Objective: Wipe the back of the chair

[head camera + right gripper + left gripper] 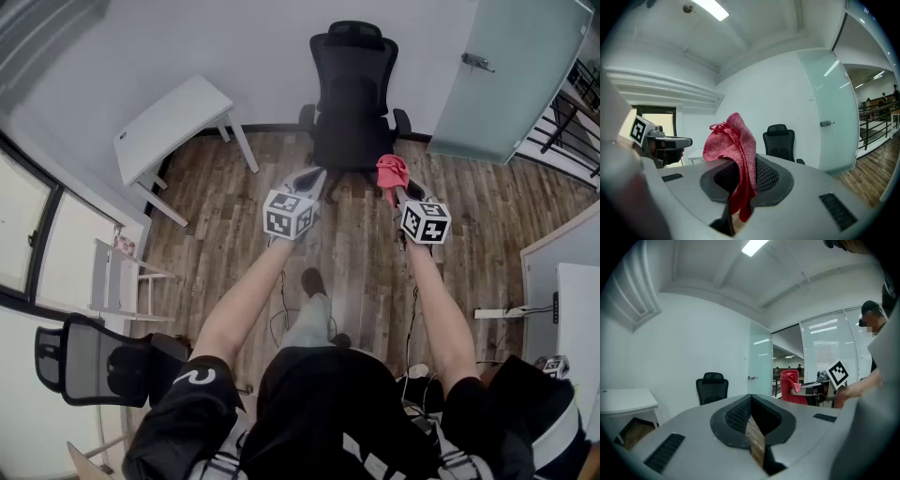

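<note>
A black office chair (352, 98) stands against the far white wall, facing me, and is seen small in the left gripper view (712, 388) and the right gripper view (779, 142). My right gripper (395, 190) is shut on a red cloth (392, 172), which bunches above its jaws (733, 145). The left gripper (310, 182) is shut with nothing in it. Both are held out side by side, well short of the chair. From the left gripper view the cloth (791, 386) shows to the right.
A white desk (173, 122) stands at the left of the chair. A frosted glass door (511, 75) is at the right. A second black chair (89, 361) and a white stool (117, 277) are at the near left. Cables lie on the wood floor (366, 309).
</note>
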The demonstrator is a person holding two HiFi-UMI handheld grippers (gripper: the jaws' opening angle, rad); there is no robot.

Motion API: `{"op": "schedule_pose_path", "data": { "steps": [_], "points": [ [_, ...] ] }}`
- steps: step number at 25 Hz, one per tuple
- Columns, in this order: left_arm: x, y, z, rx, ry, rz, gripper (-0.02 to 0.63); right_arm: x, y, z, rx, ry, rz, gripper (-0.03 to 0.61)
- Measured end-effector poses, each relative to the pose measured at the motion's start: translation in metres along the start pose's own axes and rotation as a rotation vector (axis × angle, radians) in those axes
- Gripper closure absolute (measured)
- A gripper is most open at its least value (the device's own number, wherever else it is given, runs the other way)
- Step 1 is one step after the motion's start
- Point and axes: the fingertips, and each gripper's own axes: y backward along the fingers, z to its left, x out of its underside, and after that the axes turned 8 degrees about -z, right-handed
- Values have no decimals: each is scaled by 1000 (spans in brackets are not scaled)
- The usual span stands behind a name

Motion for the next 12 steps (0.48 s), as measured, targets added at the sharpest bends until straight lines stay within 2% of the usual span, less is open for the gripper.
{"op": "schedule_pose_path", "data": {
  "steps": [7, 12],
  "points": [
    [12, -39, 9, 7, 5, 10, 589, 6, -29, -36, 27, 2, 18, 503],
    [19, -82, 37, 12, 2, 26, 589, 9, -71, -71, 46, 0, 34, 503]
  ]
}}
